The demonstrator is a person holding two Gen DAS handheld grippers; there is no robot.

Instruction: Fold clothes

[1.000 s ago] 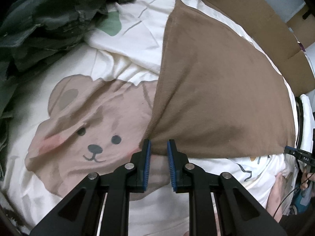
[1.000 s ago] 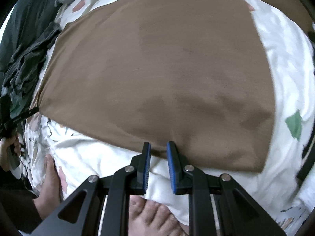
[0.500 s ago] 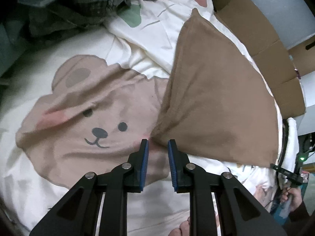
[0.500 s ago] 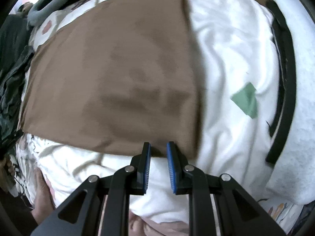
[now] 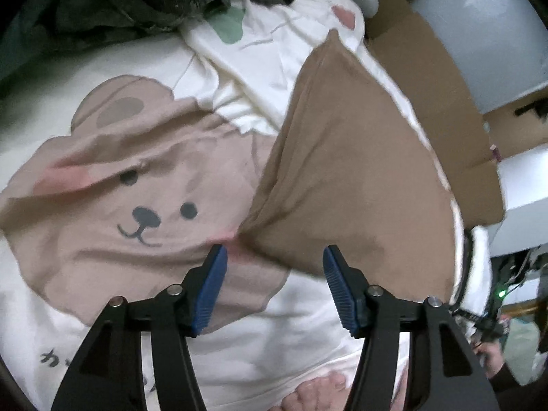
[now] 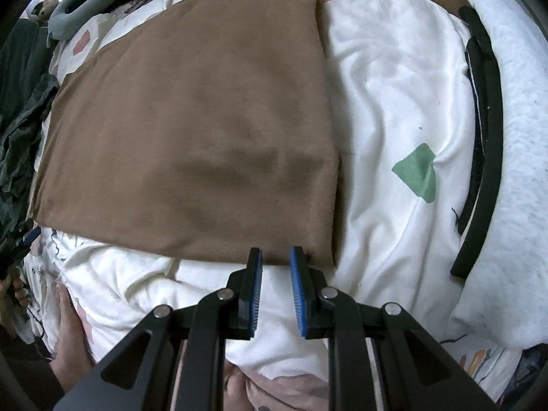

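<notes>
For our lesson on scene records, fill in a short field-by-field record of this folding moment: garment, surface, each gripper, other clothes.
Garment: brown cloth, folded flat
Surface: white bear-print bedding
Left gripper: jaws opening, clear of the cloth corner
Right gripper: jaws narrow, at the cloth's near edge; grip unclear
Other clothes: dark green pile

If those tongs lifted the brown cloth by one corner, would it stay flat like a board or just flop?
Probably flop. The brown cloth shows soft dimples and follows the rumpled bedding under it, so it looks limp. It is folded into layers with a thick edge, so a corner lift might peel the layers apart. It looks light and matte, so likely not slippery.
</notes>
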